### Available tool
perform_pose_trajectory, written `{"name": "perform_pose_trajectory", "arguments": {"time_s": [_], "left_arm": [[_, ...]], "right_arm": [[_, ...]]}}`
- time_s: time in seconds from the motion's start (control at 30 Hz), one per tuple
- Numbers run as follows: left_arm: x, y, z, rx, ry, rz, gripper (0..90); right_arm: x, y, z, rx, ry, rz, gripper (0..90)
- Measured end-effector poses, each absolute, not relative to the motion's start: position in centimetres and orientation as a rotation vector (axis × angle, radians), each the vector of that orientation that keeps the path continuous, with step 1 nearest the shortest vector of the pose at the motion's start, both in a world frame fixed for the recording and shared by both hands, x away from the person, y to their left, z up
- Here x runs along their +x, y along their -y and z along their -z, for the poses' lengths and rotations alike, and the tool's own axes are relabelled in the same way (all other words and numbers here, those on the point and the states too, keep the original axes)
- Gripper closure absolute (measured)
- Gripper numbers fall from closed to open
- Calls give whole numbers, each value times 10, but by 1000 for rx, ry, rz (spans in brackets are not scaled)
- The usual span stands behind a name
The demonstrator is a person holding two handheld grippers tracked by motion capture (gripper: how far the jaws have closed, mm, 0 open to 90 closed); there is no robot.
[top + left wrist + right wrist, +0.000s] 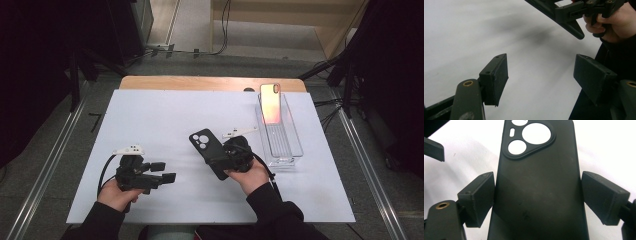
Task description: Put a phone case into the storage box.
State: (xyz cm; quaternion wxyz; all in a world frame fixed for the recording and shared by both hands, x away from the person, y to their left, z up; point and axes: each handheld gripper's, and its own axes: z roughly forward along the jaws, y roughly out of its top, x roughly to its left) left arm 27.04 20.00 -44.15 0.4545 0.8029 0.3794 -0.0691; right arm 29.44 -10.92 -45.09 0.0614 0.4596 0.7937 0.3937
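The right gripper (pixel 537 195) is clamping a black phone case (pixel 537 182) across its width: both pads (pixel 477 197) are pressing on its long edges, and the case is standing up between the jaws with its camera cutouts at the far end. In the high view the right gripper (pixel 220 161) is sitting a little right of the table's middle, with the case (pixel 207 150) sticking out from it toward the upper left, tilted, and the right hand (pixel 250 176) wrapping the grip.

The left gripper (pixel 541 75) is standing open with nothing between its jaws; bare white table (pixel 474 30) is lying beyond them. In the high view the left gripper (pixel 162 172) is resting low at the table's front left, jaws pointing right toward the other hand, held by the left hand (pixel 116 192).

A clear tray (pixel 295 150) is lying at the table's right, just beside the right gripper. A pinkish phone (pixel 270 102) is leaning in the tray's far end. The white table (pixel 165 115) is sitting on a wooden top (pixel 200 82).
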Motion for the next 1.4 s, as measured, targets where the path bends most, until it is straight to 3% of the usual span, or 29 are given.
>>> {"name": "perform_pose_trajectory", "arguments": {"time_s": [0.73,1.4], "left_arm": [[304,-165,426,1973,-1026,238,282],[333,-136,420,1944,-1177,156,284]], "right_arm": [[281,132,452,1467,-2298,-1279,130],[278,123,459,1493,-2275,-1318,129]]}}
